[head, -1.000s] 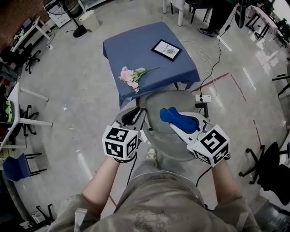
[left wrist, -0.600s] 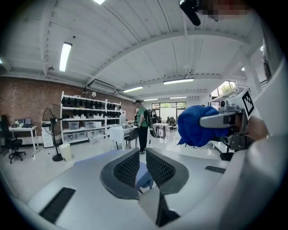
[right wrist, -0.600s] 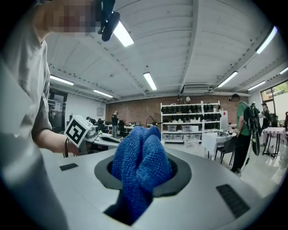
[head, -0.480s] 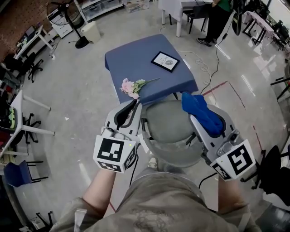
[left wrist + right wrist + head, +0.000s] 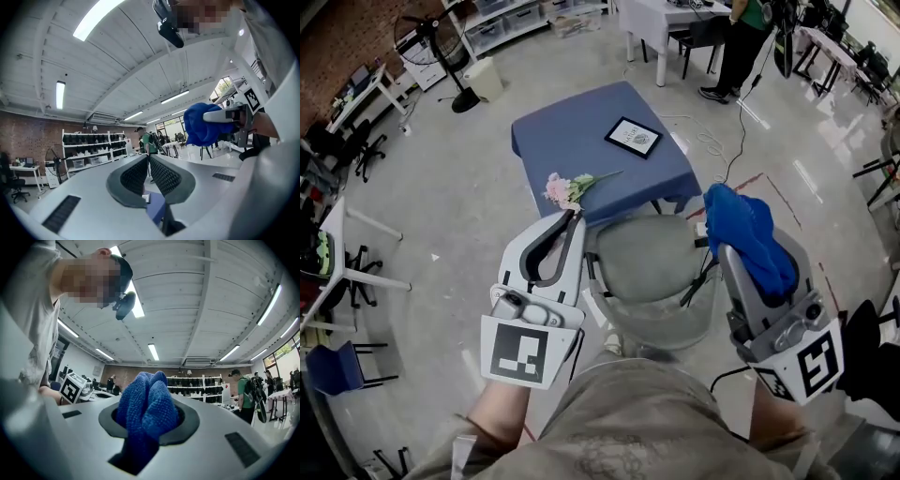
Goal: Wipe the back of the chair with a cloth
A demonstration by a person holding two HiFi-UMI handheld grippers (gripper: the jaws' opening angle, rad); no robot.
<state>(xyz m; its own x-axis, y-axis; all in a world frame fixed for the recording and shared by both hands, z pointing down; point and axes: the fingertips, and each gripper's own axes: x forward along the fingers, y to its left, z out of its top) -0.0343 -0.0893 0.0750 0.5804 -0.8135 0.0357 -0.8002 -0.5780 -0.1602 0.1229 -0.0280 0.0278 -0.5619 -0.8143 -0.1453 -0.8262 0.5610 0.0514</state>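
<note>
Left of the grey chair (image 5: 649, 277), the left hand-held gripper (image 5: 571, 219) has just been closing on nothing. Right of it, the right hand-held gripper (image 5: 735, 240) clamps a blue cloth (image 5: 764, 246) (bunched, hiding its tips).

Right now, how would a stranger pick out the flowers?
Find the blue-draped square table on the open floor. At its near edge lies a pink bunch of flowers with green stems. Its only neighbour there is a flat dark-framed picture.

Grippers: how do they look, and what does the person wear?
Left gripper and right gripper have white tapered bodies, black ribbed pads and black-and-white marker cubes. The person wears a khaki shirt. Left jaws have just been closing, nothing between.
</note>
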